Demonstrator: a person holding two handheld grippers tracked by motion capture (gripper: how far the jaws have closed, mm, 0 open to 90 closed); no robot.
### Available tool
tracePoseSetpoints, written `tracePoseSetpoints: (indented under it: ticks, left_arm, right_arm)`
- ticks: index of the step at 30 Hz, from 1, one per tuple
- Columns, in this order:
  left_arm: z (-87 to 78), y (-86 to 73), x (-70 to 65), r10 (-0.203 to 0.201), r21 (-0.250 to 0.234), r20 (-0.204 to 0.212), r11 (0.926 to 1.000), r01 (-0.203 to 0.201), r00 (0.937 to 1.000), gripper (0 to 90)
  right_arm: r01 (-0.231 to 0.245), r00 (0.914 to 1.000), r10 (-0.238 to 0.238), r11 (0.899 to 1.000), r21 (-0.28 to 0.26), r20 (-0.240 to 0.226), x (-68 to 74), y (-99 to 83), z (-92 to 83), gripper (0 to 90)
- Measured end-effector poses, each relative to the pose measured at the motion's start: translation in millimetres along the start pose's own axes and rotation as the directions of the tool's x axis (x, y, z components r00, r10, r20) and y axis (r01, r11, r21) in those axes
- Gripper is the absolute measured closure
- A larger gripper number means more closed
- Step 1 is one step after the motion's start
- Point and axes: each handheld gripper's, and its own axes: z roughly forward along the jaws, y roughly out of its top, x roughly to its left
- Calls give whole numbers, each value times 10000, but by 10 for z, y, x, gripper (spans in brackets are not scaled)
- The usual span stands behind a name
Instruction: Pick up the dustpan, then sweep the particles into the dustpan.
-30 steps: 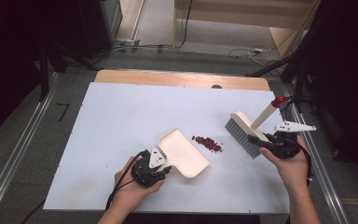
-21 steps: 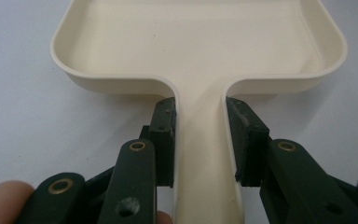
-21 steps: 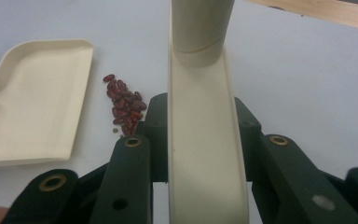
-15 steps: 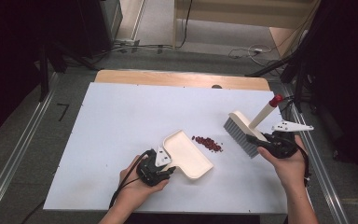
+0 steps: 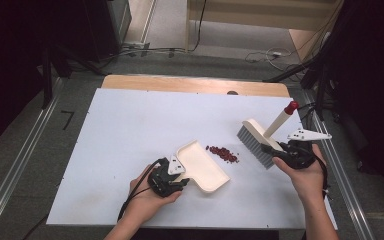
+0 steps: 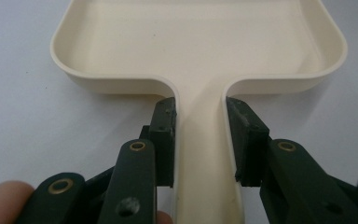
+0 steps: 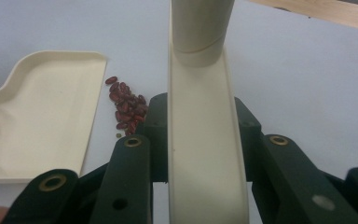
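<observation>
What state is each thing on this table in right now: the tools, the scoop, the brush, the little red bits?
Cream plastic dustpan: empty, flat on the table, handle clamped.
Cream hand brush with red-tipped handle: held tilted, bristles on the table.
Dark red beans: loose pile between dustpan and brush, unswept.
Left gripper: shut on the dustpan handle.
Right gripper: shut on the brush.

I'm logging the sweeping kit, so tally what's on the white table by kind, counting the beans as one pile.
Cream plastic dustpan: 1
Cream hand brush with red-tipped handle: 1
Pile of dark red beans: 1
Black two-jaw grippers: 2, left, right
Total: 5
</observation>
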Motion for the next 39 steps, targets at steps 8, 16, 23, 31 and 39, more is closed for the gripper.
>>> tracePoseSetpoints:
  ticks: [8, 16, 23, 31, 39]
  left_arm:
    - [6, 3, 10, -43, 10, 82, 10000, 43, 10000, 665]
    - [7, 14, 13, 18, 116, 89, 9999, -20, 10000, 665]
    - [14, 14, 13, 3, 130, 95, 9999, -4, 10000, 665]
    - [16, 9, 21, -49, 52, 173, 10000, 48, 9998, 665]
    - [16, 10, 19, -55, 42, 164, 10000, 55, 9998, 665]
  right_arm:
    - [62, 9999, -63, 10000, 56, 145, 56, 20, 73, 653]
    - [133, 9991, -139, 9998, 170, 389, 160, 33, 218, 653]
    - [180, 9978, -203, 9992, 370, 625, 228, 45, 327, 653]
    - [191, 9966, -227, 9988, 459, 789, 267, 37, 408, 653]
    - [222, 9961, -271, 9980, 590, 838, 289, 19, 455, 653]
